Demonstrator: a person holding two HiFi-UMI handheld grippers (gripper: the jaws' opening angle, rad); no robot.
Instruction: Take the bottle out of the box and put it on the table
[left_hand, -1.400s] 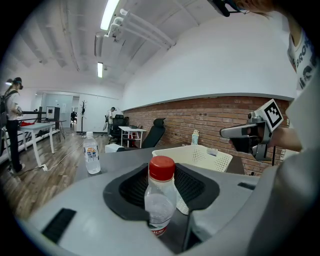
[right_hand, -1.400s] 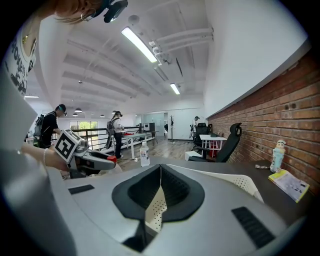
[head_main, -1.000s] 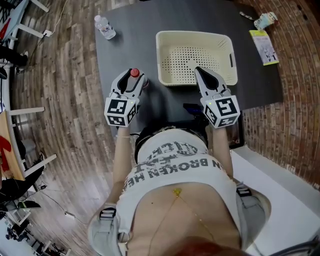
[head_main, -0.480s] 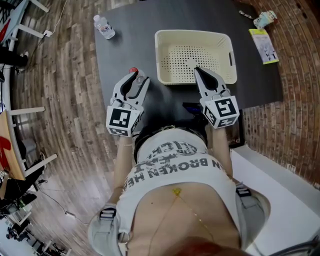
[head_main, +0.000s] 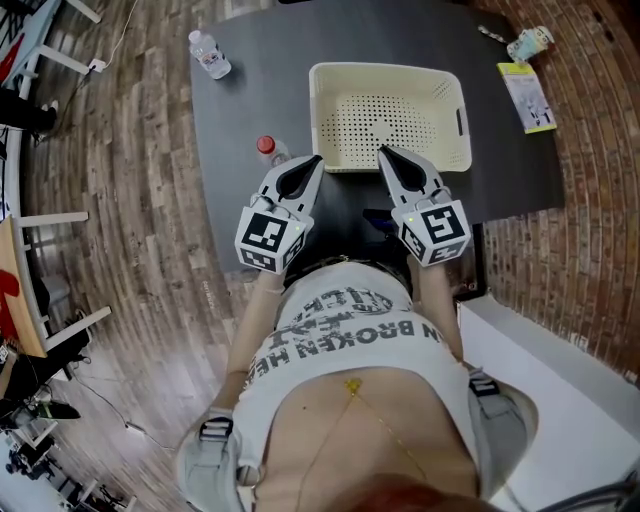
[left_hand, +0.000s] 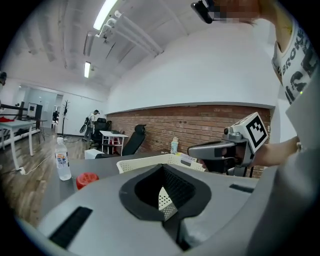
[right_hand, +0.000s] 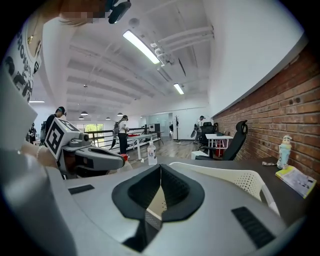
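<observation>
A small bottle with a red cap (head_main: 268, 149) stands upright on the dark table (head_main: 260, 90), left of the empty cream basket (head_main: 388, 70). Its red cap (left_hand: 86, 180) shows low at the left of the left gripper view. My left gripper (head_main: 316, 160) is right of the bottle and apart from it, by the basket's near left corner. Its jaws have just closed with nothing between them. My right gripper (head_main: 382, 152) is shut and empty at the basket's near rim. The two grippers point toward each other's tips.
A clear water bottle (head_main: 210, 54) stands at the table's far left corner. A small pale bottle (head_main: 530, 40) and a leaflet (head_main: 528, 95) lie at the far right. A dark object (head_main: 380, 218) sits at the near table edge. Wooden floor lies to the left.
My left gripper was open around the red-capped bottle. It drew back, moved right toward the basket and shut empty. The bottle stays standing on the table. The right gripper barely moved.
</observation>
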